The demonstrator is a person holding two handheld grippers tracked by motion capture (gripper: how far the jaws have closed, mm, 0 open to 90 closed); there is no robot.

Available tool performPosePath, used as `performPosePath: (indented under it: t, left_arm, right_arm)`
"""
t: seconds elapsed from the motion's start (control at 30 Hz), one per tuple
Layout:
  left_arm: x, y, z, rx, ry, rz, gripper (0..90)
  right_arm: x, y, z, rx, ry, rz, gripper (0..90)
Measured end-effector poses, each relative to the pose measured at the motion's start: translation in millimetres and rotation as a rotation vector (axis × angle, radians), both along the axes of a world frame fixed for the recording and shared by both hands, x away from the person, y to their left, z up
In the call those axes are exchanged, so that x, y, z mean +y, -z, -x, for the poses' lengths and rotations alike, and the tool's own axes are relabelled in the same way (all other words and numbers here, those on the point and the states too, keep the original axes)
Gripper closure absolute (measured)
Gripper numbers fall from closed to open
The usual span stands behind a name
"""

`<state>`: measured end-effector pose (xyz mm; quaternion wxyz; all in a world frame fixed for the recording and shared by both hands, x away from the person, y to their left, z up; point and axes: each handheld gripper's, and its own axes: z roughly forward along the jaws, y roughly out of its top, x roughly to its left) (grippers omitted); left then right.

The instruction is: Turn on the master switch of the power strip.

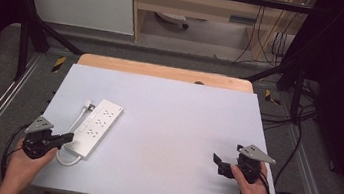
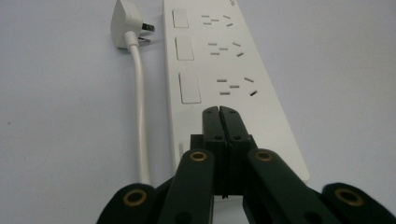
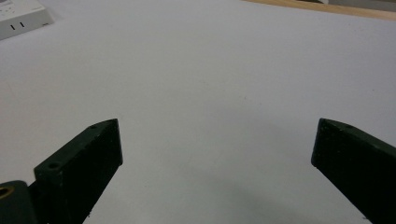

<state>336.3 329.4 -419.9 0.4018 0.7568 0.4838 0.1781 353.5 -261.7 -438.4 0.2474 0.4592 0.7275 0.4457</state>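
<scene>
While both hands rest at the near edge of the counter (image 1: pixel 166 126), a white power strip (image 1: pixel 98 126) lies on its left half.

Held low at the near left corner, the left tool (image 2: pixel 219 112) has its jaws pressed together with nothing between them, their tips over the strip's near end. A white cable (image 2: pixel 139 112) runs along the strip to a white plug (image 2: pixel 126 25) lying just beside its far end. At the near right, the right tool (image 3: pixel 212 144) hangs with jaws spread wide above bare surface, well apart from the strip.
</scene>
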Motion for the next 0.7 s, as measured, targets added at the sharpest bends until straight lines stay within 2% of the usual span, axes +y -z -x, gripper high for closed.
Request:
performPosePath:
  t: [0.37, 0.7]
  left_arm:
    - [-0.9, 4.7, -1.5, 0.04, 0.004, -0.022, 90.0]
    - [-1.6, 5.6, -2.2, 0.046, 0.015, -0.032, 90.0]
  right_arm:
    - [0.3, 0.0, -0.2, -0.003, 0.0, 0.005, 2.5]
    - [0.6, 0.2, -0.3, -0.003, 0.0, 0.008, 2.6]
